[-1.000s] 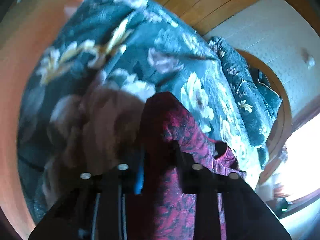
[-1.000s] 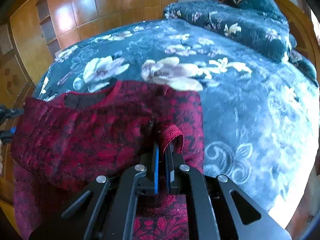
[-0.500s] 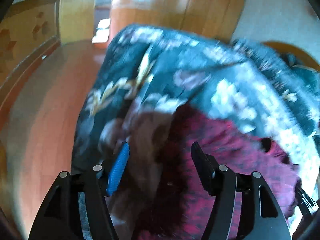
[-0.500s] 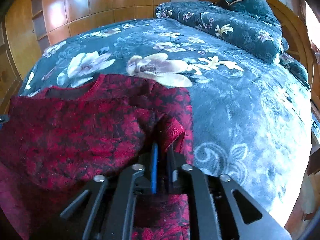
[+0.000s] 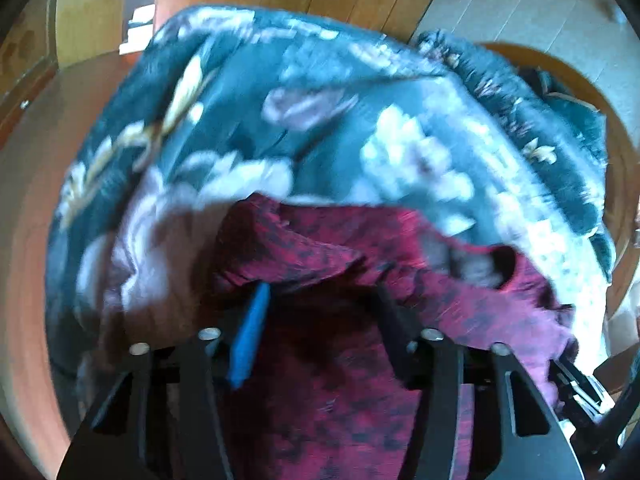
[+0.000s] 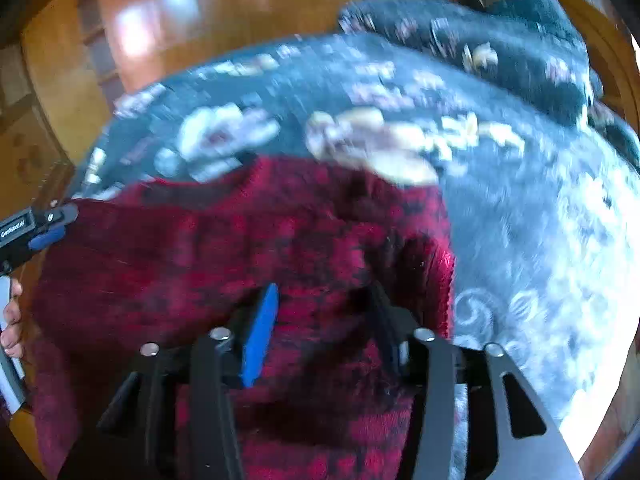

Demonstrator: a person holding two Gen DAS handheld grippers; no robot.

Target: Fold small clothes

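A red and black patterned sweater point(image 6: 248, 248) is seen spread on a bed covered by a dark floral blanket point(image 6: 520, 208), with its neckline turned toward the far side. Both views are blurred by motion. The right tool point(image 6: 324, 304) is held over the sweater's right part; its jaws have just been opening, and they now stand apart with fabric seen between and below them but not pinched, whereas a second ago a raised fold of the cloth was clamped between closed jaws. That fold is now seen lying flatter against the garment. The left tool point(image 5: 320, 300) is likewise released above the sweater point(image 5: 360, 360); its jaws were spread wider half a second ago and have just been closing somewhat, with nothing pressed between the pads. A second ago cloth was gripped there. In the right view the left tool point(image 6: 44, 224) is seen at the sweater's left edge, with a person's fingers point(image 6: 12, 320) below it.
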